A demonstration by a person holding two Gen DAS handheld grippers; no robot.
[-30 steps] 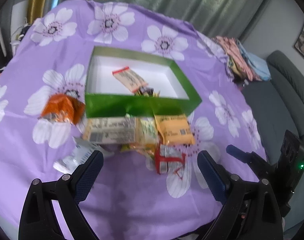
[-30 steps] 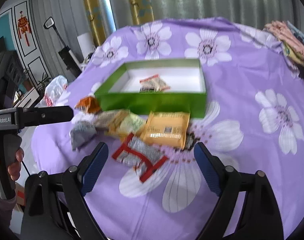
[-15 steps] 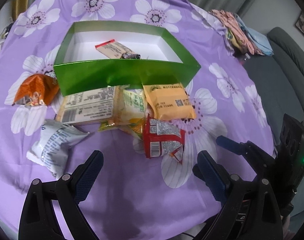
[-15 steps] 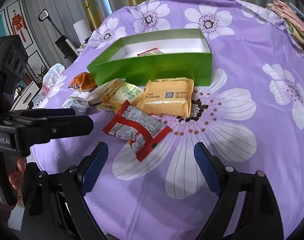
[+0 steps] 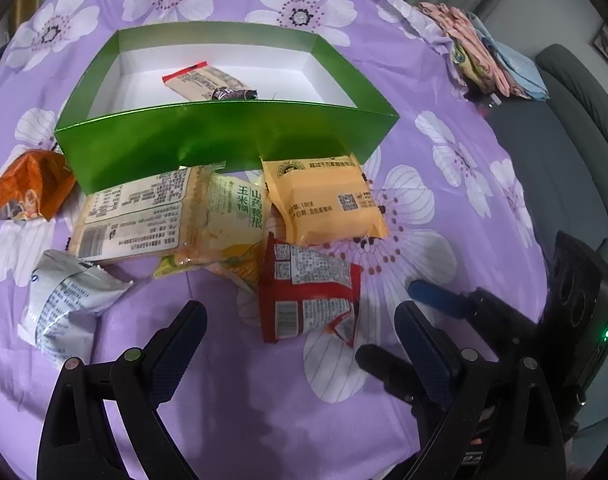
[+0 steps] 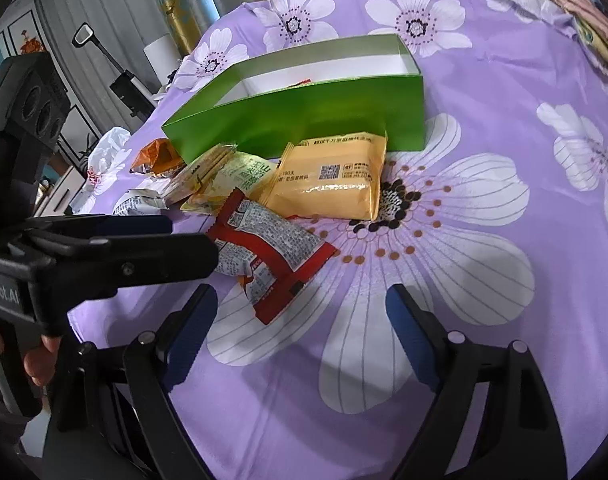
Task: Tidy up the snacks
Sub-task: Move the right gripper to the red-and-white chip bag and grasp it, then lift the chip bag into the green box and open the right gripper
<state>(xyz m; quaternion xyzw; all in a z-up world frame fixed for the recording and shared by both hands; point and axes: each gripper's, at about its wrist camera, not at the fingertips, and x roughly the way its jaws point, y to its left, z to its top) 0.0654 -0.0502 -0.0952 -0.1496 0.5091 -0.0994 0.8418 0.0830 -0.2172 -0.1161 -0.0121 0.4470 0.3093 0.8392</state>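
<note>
A green box (image 5: 224, 140) (image 6: 304, 116) sits on the purple flowered cloth with a beige snack (image 5: 202, 82) and a dark candy (image 5: 234, 94) inside. In front lie a red packet (image 5: 307, 294) (image 6: 270, 254), an orange-yellow packet (image 5: 323, 200) (image 6: 331, 178), a pale yellow packet (image 5: 232, 216) (image 6: 234, 178), a beige packet (image 5: 132, 216), an orange packet (image 5: 28, 190) (image 6: 158, 154) and a white packet (image 5: 64, 304). My left gripper (image 5: 300, 318) is open just short of the red packet. My right gripper (image 6: 302, 306) is open, the red packet by its left finger.
Folded clothes (image 5: 475, 52) lie at the table's far right edge. A grey sofa (image 5: 575, 128) stands beyond the table. The left gripper body (image 6: 84, 256) crosses the left of the right wrist view. The table's near edge is close under both grippers.
Both grippers have moved forward and lower toward the snack pile; the red packet now lies right at their fingertips. Both stay open.
</note>
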